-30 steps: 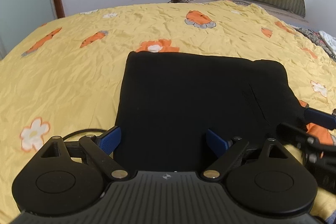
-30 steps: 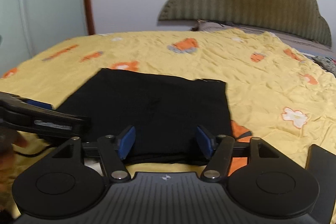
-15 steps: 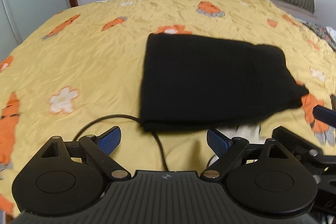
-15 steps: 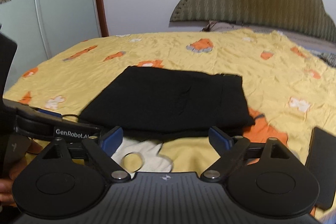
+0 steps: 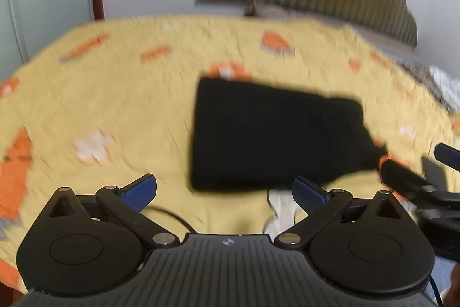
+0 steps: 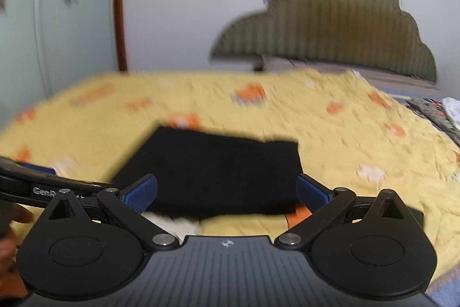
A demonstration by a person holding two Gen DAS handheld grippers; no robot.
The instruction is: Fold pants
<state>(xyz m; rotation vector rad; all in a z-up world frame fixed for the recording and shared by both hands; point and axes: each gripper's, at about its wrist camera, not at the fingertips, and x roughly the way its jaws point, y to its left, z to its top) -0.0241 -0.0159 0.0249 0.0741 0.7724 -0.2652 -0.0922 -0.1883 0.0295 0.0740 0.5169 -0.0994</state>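
Disturbance of the finished fold is judged the main risk: the yellow bedspread (image 5: 115,94) is wrinkled and loose, so any drag across it could be passed on to the pants (image 5: 273,134) and the stacked layers shifted. A thin dark cable (image 5: 172,216) is seen on the spread at about 7 o'clock from the pants in the left wrist view, close to their near edge; if it were snagged, that edge could be lifted. The pants themselves are seen as a compact black rectangle, lying flat near the middle of the bed, with one corner drawn to a small point at about 4 o'clock; layers cannot be counted because of blur. The fold is judged essentially complete. In the right wrist view the pants (image 6: 212,171) lie just beyond the right gripper (image 6: 227,192), whose jaws are opening with nothing pressed between the pads. The left gripper (image 5: 224,192) is likewise opening, nothing being held, with bare spread between its fingers.
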